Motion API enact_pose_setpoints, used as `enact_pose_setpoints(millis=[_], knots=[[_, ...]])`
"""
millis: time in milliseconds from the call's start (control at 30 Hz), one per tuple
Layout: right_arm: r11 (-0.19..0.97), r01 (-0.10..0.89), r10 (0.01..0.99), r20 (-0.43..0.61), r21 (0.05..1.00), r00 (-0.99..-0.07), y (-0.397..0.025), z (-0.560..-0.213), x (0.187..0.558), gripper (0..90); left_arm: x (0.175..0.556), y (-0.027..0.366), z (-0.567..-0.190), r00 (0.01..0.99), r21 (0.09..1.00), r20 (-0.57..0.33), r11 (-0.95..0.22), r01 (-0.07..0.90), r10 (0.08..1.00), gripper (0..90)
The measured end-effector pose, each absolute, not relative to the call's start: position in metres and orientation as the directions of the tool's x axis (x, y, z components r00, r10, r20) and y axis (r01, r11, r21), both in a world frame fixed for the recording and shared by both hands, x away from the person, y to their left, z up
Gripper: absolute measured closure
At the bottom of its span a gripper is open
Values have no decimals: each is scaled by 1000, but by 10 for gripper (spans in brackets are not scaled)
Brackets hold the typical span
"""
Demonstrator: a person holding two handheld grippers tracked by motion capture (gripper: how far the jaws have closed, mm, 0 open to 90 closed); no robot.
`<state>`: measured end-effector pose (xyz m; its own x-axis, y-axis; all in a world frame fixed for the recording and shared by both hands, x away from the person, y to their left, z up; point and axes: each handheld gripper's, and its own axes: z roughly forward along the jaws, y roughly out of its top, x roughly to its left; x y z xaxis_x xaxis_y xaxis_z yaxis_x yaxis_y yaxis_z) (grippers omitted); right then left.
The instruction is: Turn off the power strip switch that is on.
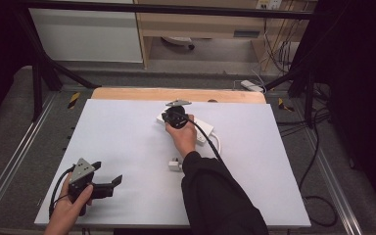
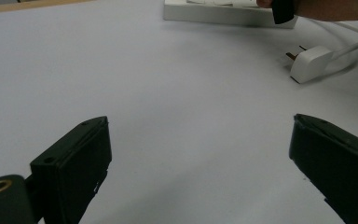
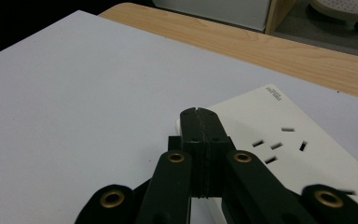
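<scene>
Right gripper (image 3: pixel 199 116), jaws pressed together, rests on the power strip (image 3: pixel 284 140). Left gripper (image 2: pixel 200 154), jaws spread, sits apart near the plug (image 2: pixel 310 63).

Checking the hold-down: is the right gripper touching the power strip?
Cannot tell. In the right gripper view the shut right gripper overlaps the power strip's near end, but neither contact nor gap shows.

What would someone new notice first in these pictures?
Likely the right gripper, jaws shut, poised over the near end of the white power strip at the far middle of the white table. Next, the strip's white plug lying loose nearby, and the left gripper open at the near left.
</scene>
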<state>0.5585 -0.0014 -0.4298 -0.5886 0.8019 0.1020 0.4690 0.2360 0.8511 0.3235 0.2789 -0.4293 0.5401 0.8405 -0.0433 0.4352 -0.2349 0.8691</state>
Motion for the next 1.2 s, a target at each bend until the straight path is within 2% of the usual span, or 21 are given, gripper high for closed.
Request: enact_pose_setpoints(millis=[1200], knots=[[201, 492, 821, 129, 847, -556, -3, -437, 566, 900, 323, 280, -429, 538, 869, -50, -229, 438, 841, 57]])
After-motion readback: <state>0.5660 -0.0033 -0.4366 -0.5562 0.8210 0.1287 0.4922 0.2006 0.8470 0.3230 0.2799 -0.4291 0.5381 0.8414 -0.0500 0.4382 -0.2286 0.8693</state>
